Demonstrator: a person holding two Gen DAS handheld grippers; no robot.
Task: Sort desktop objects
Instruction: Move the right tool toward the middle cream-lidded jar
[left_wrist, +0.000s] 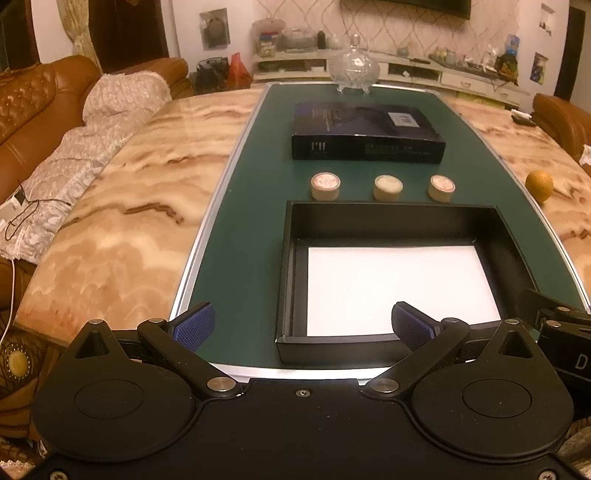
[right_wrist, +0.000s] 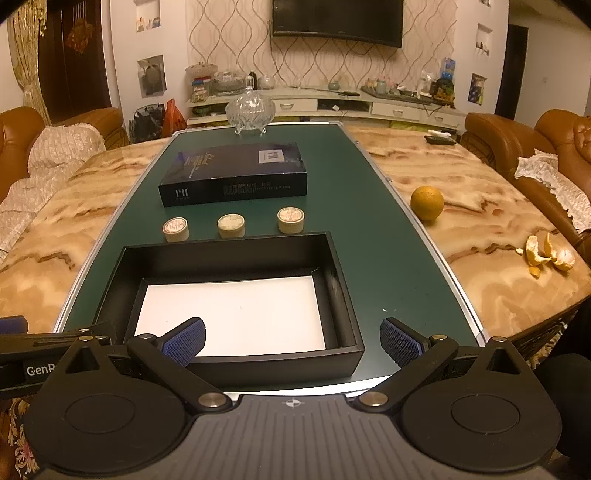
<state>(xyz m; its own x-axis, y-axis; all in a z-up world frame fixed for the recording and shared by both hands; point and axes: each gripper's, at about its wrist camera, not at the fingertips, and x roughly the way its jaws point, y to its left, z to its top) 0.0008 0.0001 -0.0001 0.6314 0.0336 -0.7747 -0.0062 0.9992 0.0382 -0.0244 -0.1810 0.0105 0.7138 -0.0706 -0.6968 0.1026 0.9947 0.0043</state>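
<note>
Fingers on both your grippers are spread wide with nothing between them. Your left gripper (left_wrist: 303, 326) hangs over the near edge of the green mat (left_wrist: 251, 221), its right blue pad sitting over the near wall of the black tray (left_wrist: 291, 266). Your right gripper (right_wrist: 293, 341) hovers at the same near end, its left pad over the tray's white-lined floor and its right pad outside the tray, over bare mat.

The tray is open on top, with a white sheet on its bottom and nothing else inside. Just past its far wall you've got three small round tins in a row, all on the mat and apart from each other: left tin (left_wrist: 325, 185), middle tin (left_wrist: 388, 187), right tin (left_wrist: 441, 187). Beyond those lies a dark book (left_wrist: 365, 131) flat on the mat, and further still a glass lidded bowl (left_wrist: 354, 68) at the mat's far end.

Off the mat to your right, an orange (right_wrist: 426, 202) sits on the marble desk (right_wrist: 498, 221), with orange peel (right_wrist: 546, 254) further right near the desk's edge
</note>
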